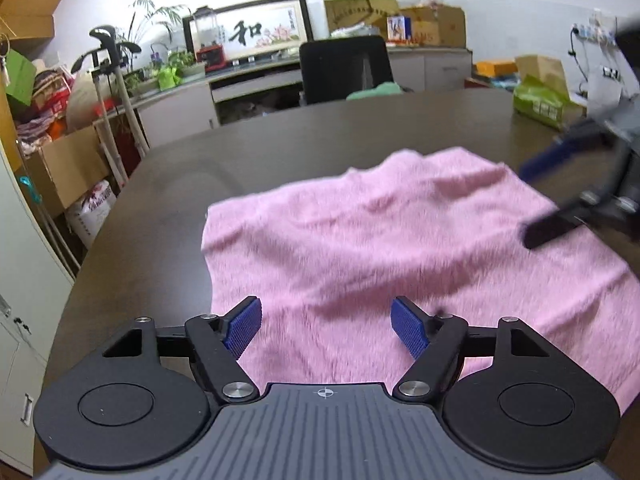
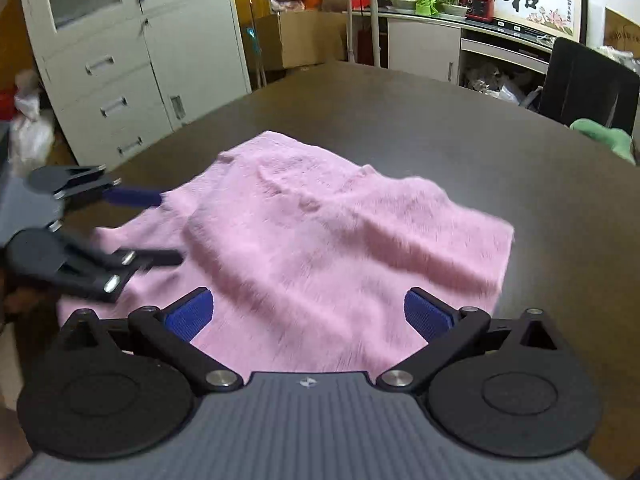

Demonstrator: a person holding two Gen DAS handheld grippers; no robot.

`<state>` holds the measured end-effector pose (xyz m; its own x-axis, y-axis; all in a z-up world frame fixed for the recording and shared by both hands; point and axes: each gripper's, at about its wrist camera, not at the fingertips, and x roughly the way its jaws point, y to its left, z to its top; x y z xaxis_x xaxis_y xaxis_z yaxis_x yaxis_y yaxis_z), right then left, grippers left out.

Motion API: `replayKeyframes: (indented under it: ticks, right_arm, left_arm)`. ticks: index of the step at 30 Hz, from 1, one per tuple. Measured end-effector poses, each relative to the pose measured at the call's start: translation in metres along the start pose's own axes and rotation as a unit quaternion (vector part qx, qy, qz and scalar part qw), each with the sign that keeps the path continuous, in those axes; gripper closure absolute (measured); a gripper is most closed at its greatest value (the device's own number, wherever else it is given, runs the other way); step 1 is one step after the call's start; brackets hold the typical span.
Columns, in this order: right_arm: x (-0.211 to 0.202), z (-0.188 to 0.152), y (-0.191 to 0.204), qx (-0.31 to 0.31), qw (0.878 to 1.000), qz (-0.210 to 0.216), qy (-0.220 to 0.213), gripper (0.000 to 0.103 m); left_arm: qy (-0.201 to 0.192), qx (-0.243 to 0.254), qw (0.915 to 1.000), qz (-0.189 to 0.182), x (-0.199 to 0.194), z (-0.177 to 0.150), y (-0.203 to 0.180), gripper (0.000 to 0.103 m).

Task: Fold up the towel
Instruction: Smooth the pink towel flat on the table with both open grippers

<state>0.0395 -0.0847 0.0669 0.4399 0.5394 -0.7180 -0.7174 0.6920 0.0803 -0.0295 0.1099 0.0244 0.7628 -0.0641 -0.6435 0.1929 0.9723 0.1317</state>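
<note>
**Cluttered office, pink towel rumpled on the dark desk**

Office clutter rings a dark desk [image 1: 280,152]: a black chair [image 1: 346,68] at its far edge, a framed calligraphy picture [image 1: 248,32] on the counter behind, potted plants [image 1: 176,64] beside it, cardboard boxes [image 1: 68,168] stacked to one side, and a white cabinet [image 2: 120,60] with drawers in the right wrist view.

A pink towel [image 1: 380,248] lies on the desk, spread out but wrinkled, with ridges and soft folds across its middle. It is not neatly folded; one layer appears to lie over another in the right wrist view, where the far edge humps up.

The left gripper [image 1: 326,330] hangs just above the near part of the towel. Its blue-padded fingers [image 1: 244,326] stand wide apart, with towel showing ahead of and between them, but neither pad presses on the cloth. Nothing is held.

The right gripper [image 2: 308,316] is likewise over the towel's near edge, its fingers [image 2: 190,314] spread wide and empty, pink cloth filling the gap beyond them.

Each gripper shows in the other's view, blurred, at the side of the towel: the right one [image 1: 540,200] beyond the left fingers' right pad, the left one [image 2: 152,228] off the right fingers' left pad, both with fingers apart.
</note>
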Motion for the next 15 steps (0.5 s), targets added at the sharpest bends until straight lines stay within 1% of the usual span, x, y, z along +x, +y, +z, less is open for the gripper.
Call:
replayKeyframes:
  ticks: [1, 3, 4, 6, 8, 9, 11, 13, 15]
  right_arm:
    - [0.009, 0.007, -0.001, -0.004, 1.000, -0.009, 0.004, 0.000]
    - [0.020, 0.013, -0.001, -0.004, 1.000, -0.006, 0.014, 0.000]
    - [0.024, 0.015, 0.002, -0.001, 1.000, -0.002, 0.018, 0.000]
    - [0.036, 0.017, -0.005, 0.014, 0.999, 0.013, 0.032, 0.000]
    - [0.045, 0.016, -0.014, 0.031, 0.998, 0.023, 0.045, 0.000]
    - [0.049, 0.015, -0.020, 0.036, 0.998, 0.024, 0.045, 0.000]
    - [0.049, 0.013, -0.026, 0.027, 0.999, 0.020, 0.040, 0.000]
    - [0.050, 0.014, -0.035, 0.029, 0.999, 0.002, 0.042, 0.000]
    - [0.052, 0.018, -0.048, 0.033, 0.998, -0.006, 0.047, 0.000]
  left_arm:
    - [0.003, -0.003, 1.0000, 0.000, 0.002, 0.000, 0.001, 0.028]
    - [0.007, -0.010, 0.9999, -0.002, 0.007, 0.000, 0.004, 0.027]
    - [0.009, -0.012, 0.9999, -0.004, 0.009, 0.001, 0.005, 0.027]
    - [0.011, -0.010, 0.9998, -0.009, 0.013, 0.006, 0.006, 0.025]
    - [0.013, -0.011, 0.9998, -0.011, 0.019, 0.010, 0.007, 0.020]
    - [0.014, -0.012, 0.9998, -0.012, 0.021, 0.011, 0.007, 0.020]
    - [0.018, -0.022, 0.9994, -0.022, 0.030, 0.017, 0.010, 0.017]
    - [0.021, -0.030, 0.9990, -0.026, 0.037, 0.022, 0.012, 0.014]
    - [0.023, -0.038, 0.9986, -0.029, 0.051, 0.032, 0.013, 0.013]
